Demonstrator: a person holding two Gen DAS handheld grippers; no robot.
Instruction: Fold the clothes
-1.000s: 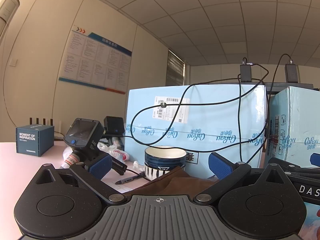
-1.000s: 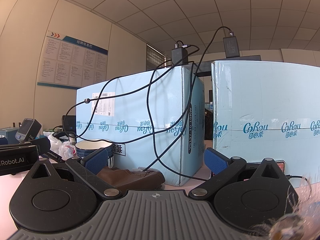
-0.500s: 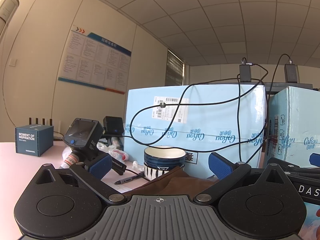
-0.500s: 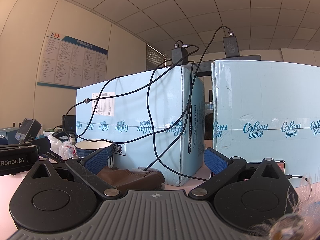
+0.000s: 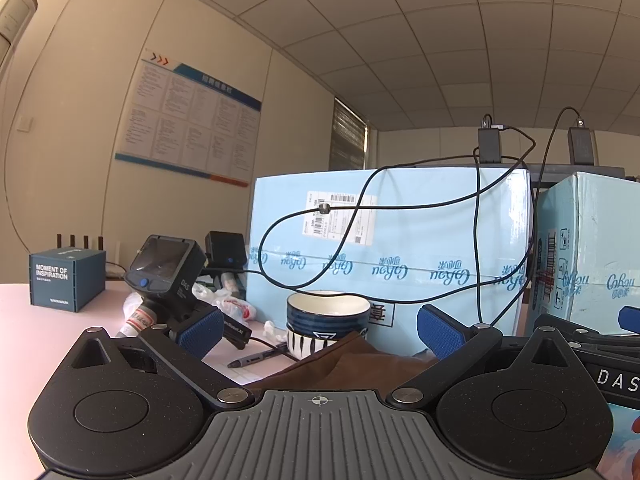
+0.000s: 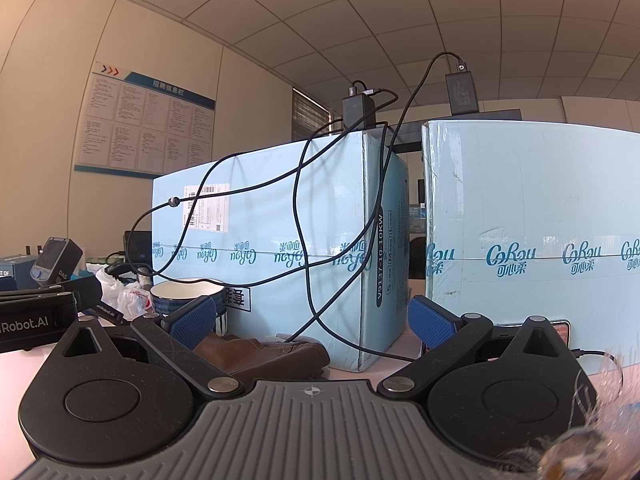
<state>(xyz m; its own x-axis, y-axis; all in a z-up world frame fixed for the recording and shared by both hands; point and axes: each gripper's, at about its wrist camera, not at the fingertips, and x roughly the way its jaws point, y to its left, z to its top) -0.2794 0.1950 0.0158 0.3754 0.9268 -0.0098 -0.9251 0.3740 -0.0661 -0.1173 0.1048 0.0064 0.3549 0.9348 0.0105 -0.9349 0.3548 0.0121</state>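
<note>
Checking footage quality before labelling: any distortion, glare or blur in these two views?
Left wrist view: strong fisheye bending of the ceiling grid, dark vignette corners, brown cloth sharp. Right wrist view: same bowing, light sheen on the blue box, blurred object at the bottom right corner.

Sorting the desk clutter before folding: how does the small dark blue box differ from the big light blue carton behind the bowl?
The small dark blue box is navy and cube-like; the big light blue carton is pale blue and far larger. The small box reads "MOMENT OF INSPIRATION" in white; the carton carries a shipping label and repeated blue logos. Black cables drape over the carton, none over the small box. Both stand upright on the pink table.
</note>
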